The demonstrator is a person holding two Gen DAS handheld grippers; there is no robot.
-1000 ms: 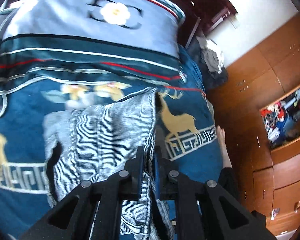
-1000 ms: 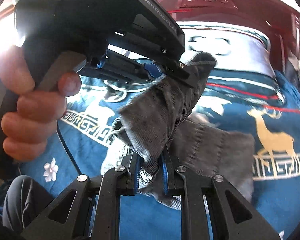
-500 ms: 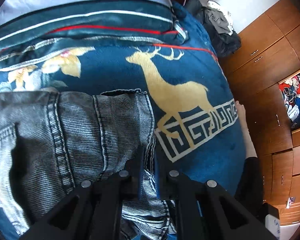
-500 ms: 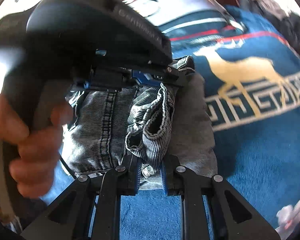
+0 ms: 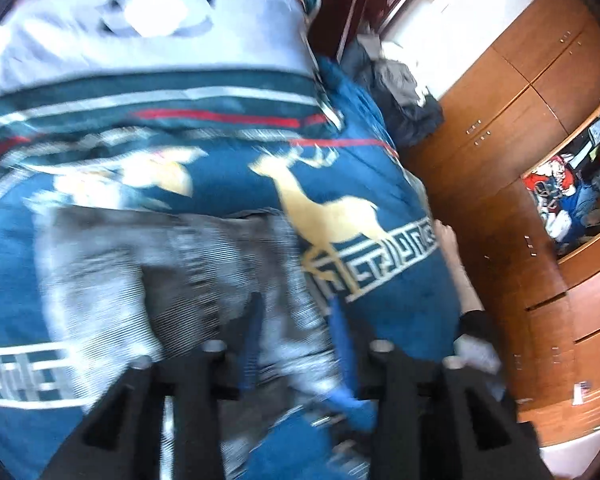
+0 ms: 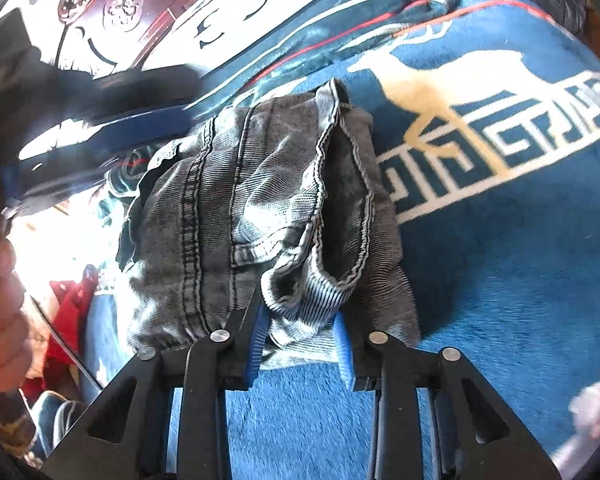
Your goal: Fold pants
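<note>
One pair of grey, washed-denim pants (image 6: 268, 208) is seen folded into a compact bundle on a blue plush blanket with gold deer and key-pattern border (image 6: 500, 240). In the right wrist view the bundle fills the centre, its hemmed leg openings gaping toward 5 o'clock and its stitched side seams running from 12 to 6 o'clock. The right gripper (image 6: 300, 344) is seen at 6 o'clock with its blue-padded fingers spread apart; a ribbed fold of denim lies loosely between them and is not pinched. At 9 o'clock in that view a person's hand (image 6: 0, 312) is seen at the frame edge, and a blurred black and blue gripper body is stretched across 10 o'clock, above the bundle.

In the left wrist view, heavily blurred, the same pants (image 5: 172, 272) are spread from the centre toward 8 o'clock on the blanket (image 5: 228, 184). The left gripper (image 5: 296, 340) is shown at 6 o'clock with its fingers parted, denim lying under and between them; whether the cloth is touched cannot be told through the blur. A grey and teal striped pillow (image 5: 148, 52) is set at 12 o'clock beyond the pants. Brown wooden wardrobe doors (image 5: 512, 112) are seen from 1 to 4 o'clock, with a dark clothes pile (image 5: 400, 96) at 1 o'clock beside the bed.
</note>
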